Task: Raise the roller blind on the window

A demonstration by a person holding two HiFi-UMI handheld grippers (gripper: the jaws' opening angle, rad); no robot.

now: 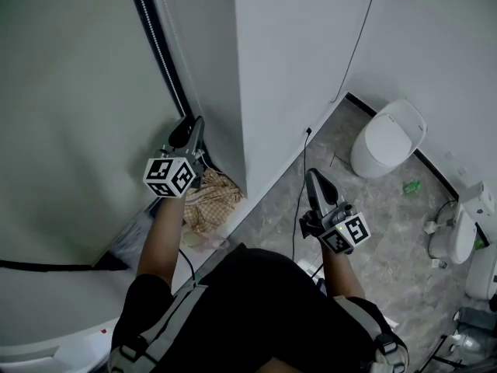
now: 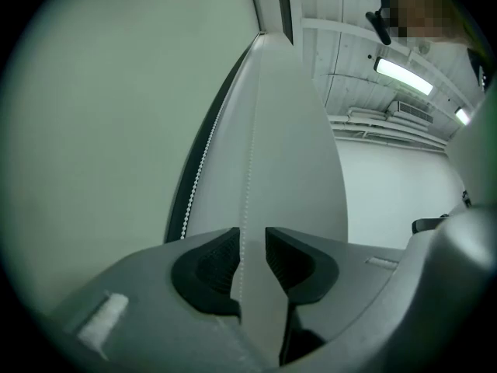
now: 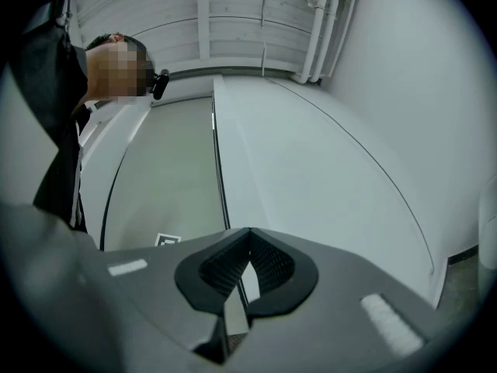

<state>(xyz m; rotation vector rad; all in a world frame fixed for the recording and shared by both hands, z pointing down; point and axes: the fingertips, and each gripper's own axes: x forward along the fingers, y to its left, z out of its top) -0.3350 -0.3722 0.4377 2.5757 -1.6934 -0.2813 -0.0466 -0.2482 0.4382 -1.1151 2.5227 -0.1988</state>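
Bathroom-type room, grey marbled floor, white walls. Roller blind is at the left of the head view, a pale green-grey sheet drawn down over the window and taking up most of that side. Bead chain hangs along the blind's right edge against the dark window frame, next to the white pillar. Left tongs are raised at the chain, tips pointing up along the frame. In the left gripper view the left tongs stand apart with a clear gap; one strand of the chain runs straight up through that gap, close to the left pad, not clamped. Second strand sits further left beside the frame, outside the tongs. Right tongs are held lower and well apart from the chain, over the floor, tips up. In the right gripper view the right tongs are closed tip to tip with nothing between them. Crumpled tan cloth lies on the floor at the pillar's foot, just below the left tongs. Thin black cable hangs down the pillar's corner to the floor. Toilet sits against the far wall at right, with a small green item on the floor near it.
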